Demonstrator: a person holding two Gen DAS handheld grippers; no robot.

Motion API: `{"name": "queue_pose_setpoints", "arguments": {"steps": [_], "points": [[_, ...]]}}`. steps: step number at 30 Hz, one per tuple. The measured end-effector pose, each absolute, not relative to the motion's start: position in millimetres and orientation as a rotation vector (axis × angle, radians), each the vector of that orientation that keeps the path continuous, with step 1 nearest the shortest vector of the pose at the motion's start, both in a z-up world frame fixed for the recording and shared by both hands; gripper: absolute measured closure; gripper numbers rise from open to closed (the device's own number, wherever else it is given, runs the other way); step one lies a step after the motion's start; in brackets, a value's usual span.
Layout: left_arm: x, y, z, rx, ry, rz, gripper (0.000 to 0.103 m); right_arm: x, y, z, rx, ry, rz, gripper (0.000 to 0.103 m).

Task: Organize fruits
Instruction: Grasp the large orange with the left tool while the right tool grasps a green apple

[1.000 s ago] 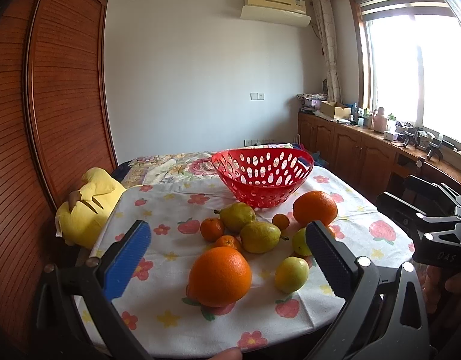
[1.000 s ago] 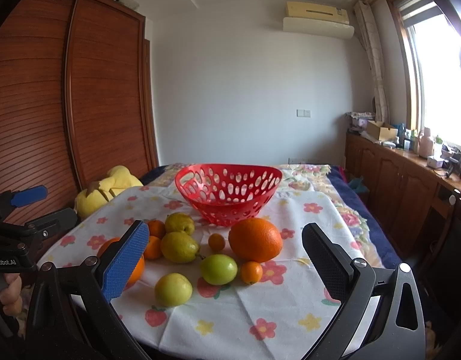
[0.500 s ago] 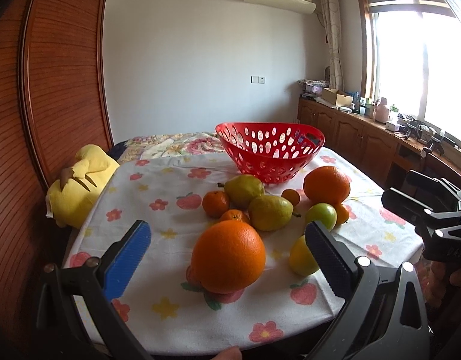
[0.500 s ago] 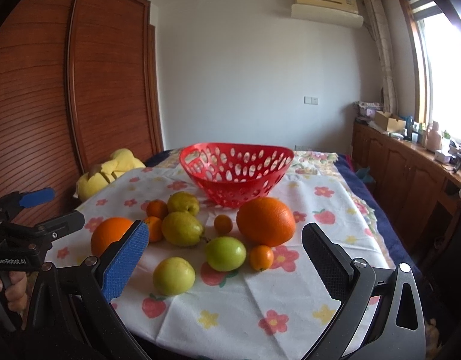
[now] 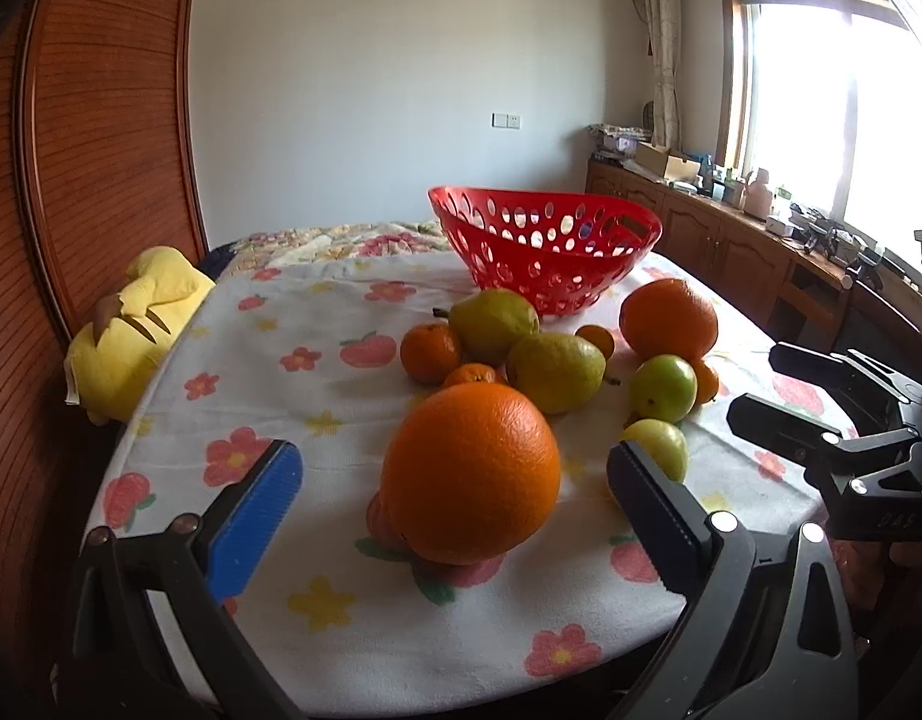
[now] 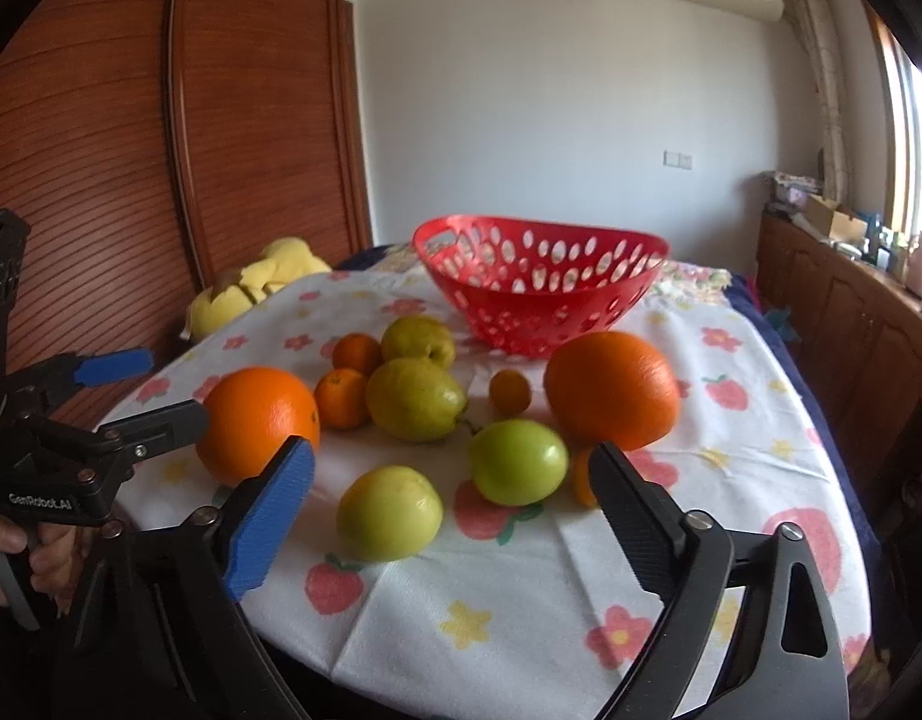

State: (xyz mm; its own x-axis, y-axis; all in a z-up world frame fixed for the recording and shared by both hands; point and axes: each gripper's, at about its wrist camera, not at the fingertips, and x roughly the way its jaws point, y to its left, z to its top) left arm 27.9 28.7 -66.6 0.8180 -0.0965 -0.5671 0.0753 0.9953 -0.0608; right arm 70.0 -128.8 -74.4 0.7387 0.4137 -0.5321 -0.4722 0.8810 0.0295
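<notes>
A: Two grippers are over the near edge of the table, and both have the jaws spread wide with nothing between the pads. The left gripper point(image 5: 455, 495) has the big near orange point(image 5: 470, 474) right in front of its gap. The right gripper point(image 6: 452, 501) faces a yellow-green apple point(image 6: 390, 513) and a green apple point(image 6: 517, 461).

B: What lies behind these fruits?

A: Behind the near orange there are two small tangerines point(image 5: 430, 353), one partly hidden by the orange. Just beside them are two pears point(image 5: 555, 370), touching each other. A second big orange point(image 6: 612, 397) sits to the right, near the green apple. A very small orange fruit point(image 6: 509, 391) lies between the pears and that orange, and another small one point(image 6: 583, 478) is half hidden behind the right gripper's black finger.

B: And the basket?

A: The red basket point(image 6: 539, 294) stands behind all the fruit, in the far part of the floral tablecloth point(image 6: 521, 588). I see no fruit through its holes. The pears and the second orange stand between the grippers and the basket.

B: Other things around?

A: A yellow plush toy point(image 5: 131, 330) leans at the left table edge, against the brown wooden wardrobe point(image 5: 101, 120). On the right are low wooden cabinets point(image 5: 731, 240) under a bright window point(image 5: 821, 90).
</notes>
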Motion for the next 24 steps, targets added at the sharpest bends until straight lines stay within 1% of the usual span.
{"name": "queue_pose_setpoints", "arguments": {"steps": [1,3,8,24], "points": [[29.4,29.2,-68.8,-0.037,0.612,-0.096,0.003,70.5,-127.9,-76.7,-0.109,0.566,0.494,0.013],[31.3,29.1,-72.2,-0.036,0.618,-0.095,0.003,73.0,-124.4,-81.5,-0.106,0.586,0.511,0.019],[38.5,31.4,-80.6,-0.035,0.639,-0.097,0.004,79.0,-118.5,-94.6,-0.104,0.634,0.551,0.027],[50.2,34.7,-86.4,-0.04,0.659,-0.118,0.004,91.5,-97.4,-119.6,-0.121,0.722,0.618,0.029]]}}
